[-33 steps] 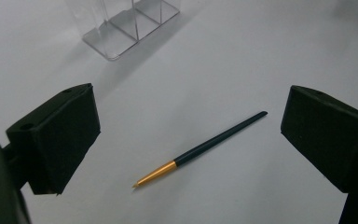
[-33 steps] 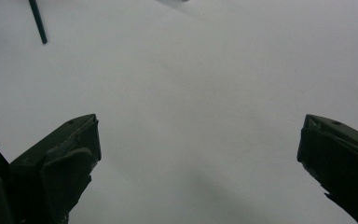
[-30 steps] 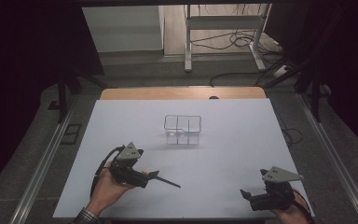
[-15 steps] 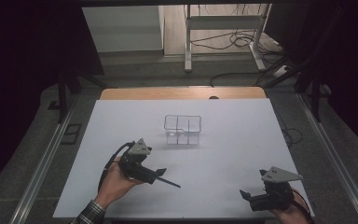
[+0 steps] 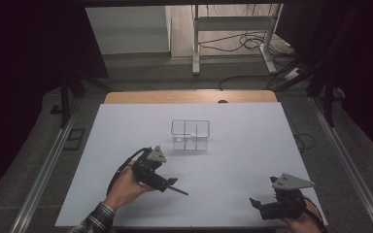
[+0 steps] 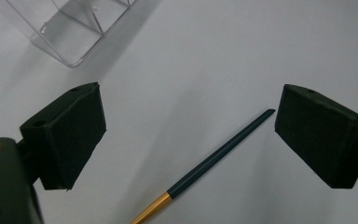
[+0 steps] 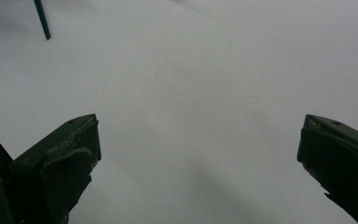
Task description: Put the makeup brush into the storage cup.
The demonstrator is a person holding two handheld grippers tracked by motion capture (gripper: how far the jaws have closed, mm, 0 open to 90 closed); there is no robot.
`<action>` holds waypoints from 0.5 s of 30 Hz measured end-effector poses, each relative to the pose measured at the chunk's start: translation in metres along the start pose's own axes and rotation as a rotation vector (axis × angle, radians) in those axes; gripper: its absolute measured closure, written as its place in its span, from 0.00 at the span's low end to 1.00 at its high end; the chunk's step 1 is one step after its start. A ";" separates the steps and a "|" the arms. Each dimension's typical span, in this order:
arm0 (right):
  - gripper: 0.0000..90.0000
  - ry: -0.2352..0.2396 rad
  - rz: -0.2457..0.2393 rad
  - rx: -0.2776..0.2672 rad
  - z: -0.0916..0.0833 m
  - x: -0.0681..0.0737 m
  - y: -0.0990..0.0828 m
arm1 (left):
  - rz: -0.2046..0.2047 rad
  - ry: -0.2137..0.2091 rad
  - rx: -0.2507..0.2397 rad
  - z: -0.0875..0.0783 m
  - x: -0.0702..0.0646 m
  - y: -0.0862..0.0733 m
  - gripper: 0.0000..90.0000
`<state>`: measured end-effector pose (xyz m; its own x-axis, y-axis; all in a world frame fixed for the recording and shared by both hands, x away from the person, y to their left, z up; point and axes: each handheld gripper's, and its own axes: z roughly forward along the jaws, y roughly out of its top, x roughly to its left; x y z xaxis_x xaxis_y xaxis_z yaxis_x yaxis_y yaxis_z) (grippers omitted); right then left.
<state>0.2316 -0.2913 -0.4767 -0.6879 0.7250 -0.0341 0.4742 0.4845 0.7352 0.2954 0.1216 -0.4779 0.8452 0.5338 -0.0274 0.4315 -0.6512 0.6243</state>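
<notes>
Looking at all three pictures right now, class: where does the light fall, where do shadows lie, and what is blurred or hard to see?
High view: the white table sheet is evenly lit, the surroundings dark; the clear plastic divided box is faint against it. Left gripper view: the thin dark stick with a gold end is sharp and the box throws a soft shadow. Right gripper view: dim, soft, with grey shading.

Lab recording bay: white-covered desk [image 5: 252, 145] boxed by dark curtains [image 5: 34, 43], floor cables [image 5: 243, 43], metal stand [image 5: 233, 29].
</notes>
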 end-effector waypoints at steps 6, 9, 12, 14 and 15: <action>0.00 -0.002 0.000 0.003 0.000 0.000 0.000 | 0.035 -0.006 0.051 0.008 -0.001 0.003 0.13; 0.00 -0.003 0.003 0.003 0.000 0.000 0.000 | 0.047 -0.005 0.071 0.010 -0.002 0.004 0.15; 0.00 -0.001 0.001 0.004 0.000 0.000 0.000 | 0.056 -0.008 0.085 0.012 -0.002 0.003 0.18; 0.00 0.000 0.000 0.004 0.000 0.000 0.000 | 0.076 -0.012 0.104 0.015 -0.002 0.003 0.21; 0.00 0.000 0.000 0.004 0.000 0.000 0.000 | 0.076 -0.012 0.104 0.015 -0.002 0.003 0.22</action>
<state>0.2314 -0.2913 -0.4768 -0.6875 0.7253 -0.0341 0.4768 0.4863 0.7322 0.2996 0.1108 -0.4877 0.8802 0.4745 0.0069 0.3959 -0.7422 0.5408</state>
